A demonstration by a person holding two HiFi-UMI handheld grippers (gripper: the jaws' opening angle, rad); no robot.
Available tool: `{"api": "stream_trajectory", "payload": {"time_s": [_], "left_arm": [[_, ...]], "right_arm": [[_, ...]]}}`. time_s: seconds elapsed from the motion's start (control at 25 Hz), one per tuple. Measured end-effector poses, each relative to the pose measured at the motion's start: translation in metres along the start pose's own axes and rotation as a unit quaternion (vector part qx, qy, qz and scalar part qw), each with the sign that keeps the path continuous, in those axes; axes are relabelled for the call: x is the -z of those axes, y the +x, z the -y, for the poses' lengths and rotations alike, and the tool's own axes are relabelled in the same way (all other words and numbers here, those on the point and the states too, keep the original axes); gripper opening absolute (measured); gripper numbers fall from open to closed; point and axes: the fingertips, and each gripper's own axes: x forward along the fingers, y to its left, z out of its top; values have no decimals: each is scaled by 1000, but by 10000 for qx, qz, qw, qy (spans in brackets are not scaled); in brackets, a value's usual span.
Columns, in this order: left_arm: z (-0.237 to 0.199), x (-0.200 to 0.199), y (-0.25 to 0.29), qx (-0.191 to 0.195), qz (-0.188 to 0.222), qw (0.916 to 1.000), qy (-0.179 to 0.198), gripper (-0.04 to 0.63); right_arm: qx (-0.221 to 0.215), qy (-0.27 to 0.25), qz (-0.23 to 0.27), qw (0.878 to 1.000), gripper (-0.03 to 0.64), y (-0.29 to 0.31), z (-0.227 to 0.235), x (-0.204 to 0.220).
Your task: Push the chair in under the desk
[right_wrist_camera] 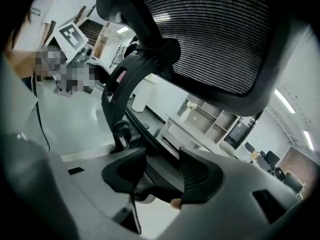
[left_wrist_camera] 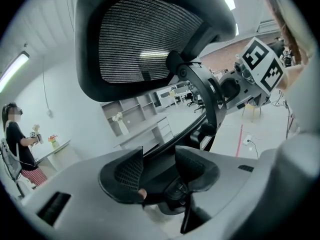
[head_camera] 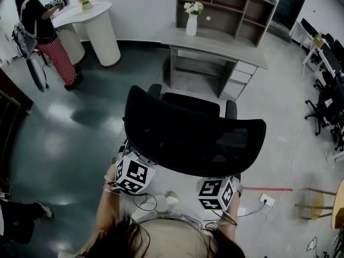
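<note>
Dead centre of the head view sits the black mesh chair (head_camera: 193, 138), backrest twd the camera, seat pointing at the worktop (head_camera: 215, 46) in the upper middle. Chair's well apart from it w/ bare floor (head_camera: 145, 69) btwn them, so def not tucked under yet.

Left gripper (left_wrist_camera: 160, 168): in its own view the jaws are clamped on the chair, the dark lower rim of the backrest running right btwn the two pads, mesh looming overhead. Right gripper (right_wrist_camera: 162, 171): same deal, jaws closed on that rim from the other side. In the head view you mostly just see their marker cubes, one (head_camera: 132, 175) at the backrest's lower left, the other (head_camera: 216, 193) at its lower right, both tight against the bottom edge.

Other stuff: a white vase (head_camera: 191, 24) w/ flowers stands on the worktop, next to a shelf unit (head_camera: 226, 7) at the top of the frame. Upper left, a person (head_camera: 40, 28) stands beside a rounded white counter (head_camera: 91, 26). Red line (head_camera: 269, 188) on the floor at lower right, and a few office chairs (head_camera: 325, 112) at the right edge.
</note>
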Motion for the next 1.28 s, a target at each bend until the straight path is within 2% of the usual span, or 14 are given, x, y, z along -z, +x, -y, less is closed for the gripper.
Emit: {"api": "stream_trajectory", "payload": {"time_s": [0.76,1.28], "left_arm": [[-33,-12,53,26,-22,10000,27,198],[-67,-11,83,147,-3,9997,198,197]], "right_arm": [[22,69,-96,9999,209,53,33,-15],[191,199,-109,9996,209,83,41,-33]]}}
